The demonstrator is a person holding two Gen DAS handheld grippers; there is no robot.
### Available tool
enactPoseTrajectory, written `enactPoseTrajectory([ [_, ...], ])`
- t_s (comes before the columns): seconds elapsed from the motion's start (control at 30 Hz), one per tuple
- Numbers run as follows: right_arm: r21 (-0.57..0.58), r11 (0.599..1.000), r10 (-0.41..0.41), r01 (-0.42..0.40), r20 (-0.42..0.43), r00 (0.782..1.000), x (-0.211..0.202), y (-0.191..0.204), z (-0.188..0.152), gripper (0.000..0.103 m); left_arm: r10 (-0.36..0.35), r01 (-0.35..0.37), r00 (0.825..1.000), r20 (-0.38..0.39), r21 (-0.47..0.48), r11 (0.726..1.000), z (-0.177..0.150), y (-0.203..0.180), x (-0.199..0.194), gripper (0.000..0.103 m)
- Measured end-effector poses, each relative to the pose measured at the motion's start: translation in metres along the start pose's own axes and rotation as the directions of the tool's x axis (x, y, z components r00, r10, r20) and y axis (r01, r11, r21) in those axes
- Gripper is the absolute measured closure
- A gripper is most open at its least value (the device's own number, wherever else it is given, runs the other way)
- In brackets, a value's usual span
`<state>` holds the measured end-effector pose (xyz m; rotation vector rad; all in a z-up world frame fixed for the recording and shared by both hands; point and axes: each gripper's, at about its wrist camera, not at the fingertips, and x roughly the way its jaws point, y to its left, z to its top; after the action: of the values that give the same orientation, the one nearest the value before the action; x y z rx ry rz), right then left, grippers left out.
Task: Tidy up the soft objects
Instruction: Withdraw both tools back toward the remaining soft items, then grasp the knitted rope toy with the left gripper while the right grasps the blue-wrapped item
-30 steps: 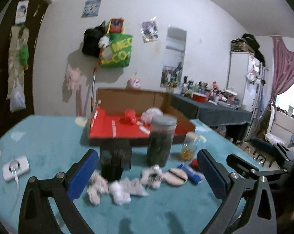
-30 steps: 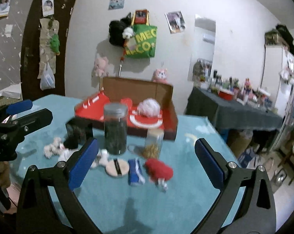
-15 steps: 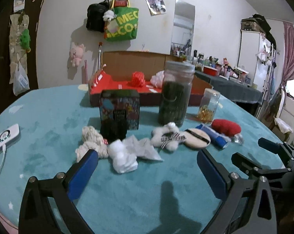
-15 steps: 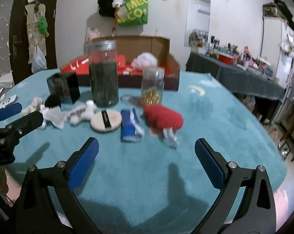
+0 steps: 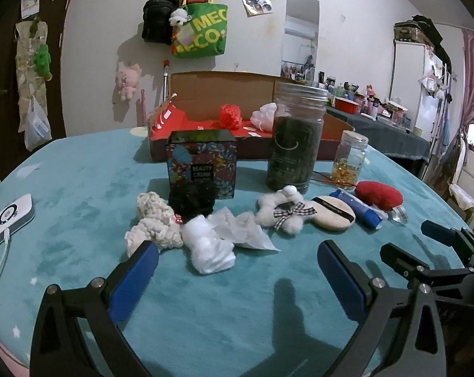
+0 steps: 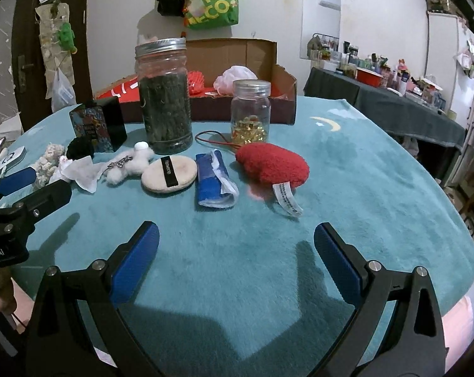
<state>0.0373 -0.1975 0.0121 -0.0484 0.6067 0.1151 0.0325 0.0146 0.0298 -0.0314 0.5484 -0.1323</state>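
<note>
Left claw [image 5: 237, 264] spread wide, empty, low over teal bench [image 5: 79, 182], white cotton wad [image 5: 210, 249] just ahead, tissue [image 5: 241, 229] beside it, right claw [image 5: 425, 242] at right edge, cardboard box [image 5: 224, 94] behind.

We count two jars [image 6: 164, 94] [image 6: 251, 111], one tin [image 5: 201, 163], one box [image 5: 237, 116] holding two puffs [image 5: 230, 116] [image 5: 263, 116], one red heart [image 6: 273, 165], one powder pad [image 6: 169, 174], one blue roll [image 6: 213, 183], one black pompom [image 5: 191, 199] and two claws [image 5: 237, 270] [image 6: 235, 253].
</note>
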Motion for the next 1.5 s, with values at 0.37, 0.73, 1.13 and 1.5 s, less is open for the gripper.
enactPoseTrajectory([
  [0.37,0.039,0.995,0.088,-0.087,-0.018,0.996,0.007,-0.001,0.02,0.002,0.035,-0.035,0.999,-0.002,-0.011,0.999,0.017,0.028,-0.005,0.0],
  [0.73,0.062,0.987,0.152,-0.149,-0.046,0.987,0.023,0.004,0.044,0.003,0.072,-0.074,0.996,-0.053,-0.036,0.997,0.031,0.073,0.005,0.0],
  [1.13,0.037,0.989,0.146,-0.143,-0.115,0.983,0.046,0.003,0.047,0.053,-0.079,0.072,0.972,-0.22,-0.037,0.997,0.024,0.082,0.039,0.068],
  [1.5,0.068,0.975,0.217,-0.211,-0.093,0.972,0.034,-0.016,0.041,0.081,-0.129,0.132,0.983,-0.13,0.015,0.991,0.043,0.052,0.004,0.084],
])
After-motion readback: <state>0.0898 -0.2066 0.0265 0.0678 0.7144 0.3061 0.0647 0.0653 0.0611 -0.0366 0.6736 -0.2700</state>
